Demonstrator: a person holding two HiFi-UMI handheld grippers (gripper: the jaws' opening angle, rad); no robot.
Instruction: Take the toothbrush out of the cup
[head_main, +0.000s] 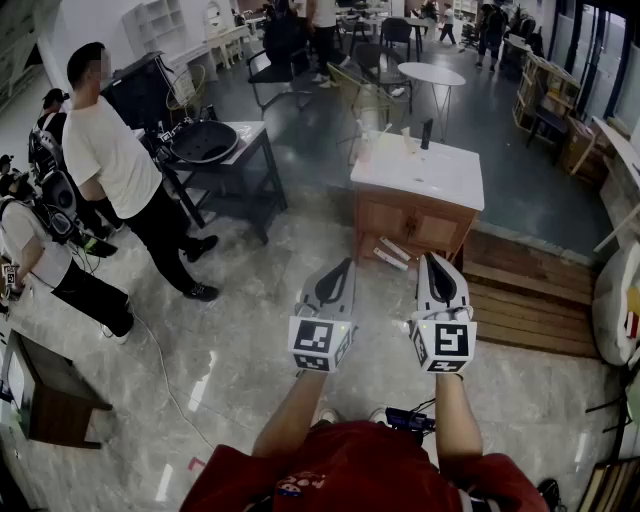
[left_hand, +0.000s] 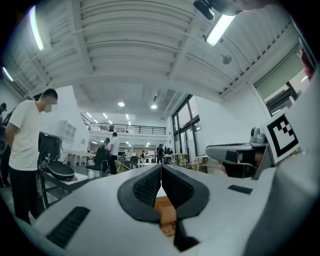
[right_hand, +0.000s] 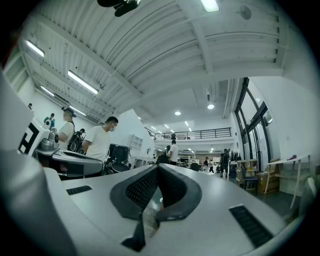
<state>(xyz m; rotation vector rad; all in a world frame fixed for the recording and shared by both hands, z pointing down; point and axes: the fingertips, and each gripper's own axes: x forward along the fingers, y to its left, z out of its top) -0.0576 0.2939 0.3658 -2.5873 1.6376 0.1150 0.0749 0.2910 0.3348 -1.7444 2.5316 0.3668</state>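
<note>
A wooden cabinet with a white top (head_main: 440, 175) stands ahead of me on the marble floor. A small dark upright thing (head_main: 427, 133), perhaps the cup, stands near the top's far edge. It is too small for me to make out a toothbrush. I hold both grippers side by side at chest height, well short of the cabinet and pointing toward it. My left gripper (head_main: 345, 266) (left_hand: 161, 168) is shut with nothing between its pads. My right gripper (head_main: 432, 260) (right_hand: 158, 167) is also shut and empty. Below the left jaws, part of the cabinet front (left_hand: 165, 209) shows.
Two people (head_main: 110, 160) stand at the left beside a black table (head_main: 240, 150) bearing a round dark dish. A wooden platform (head_main: 525, 300) lies to the right of the cabinet. A low dark table (head_main: 45, 390) sits at the near left. A white round table (head_main: 432, 74) stands farther back.
</note>
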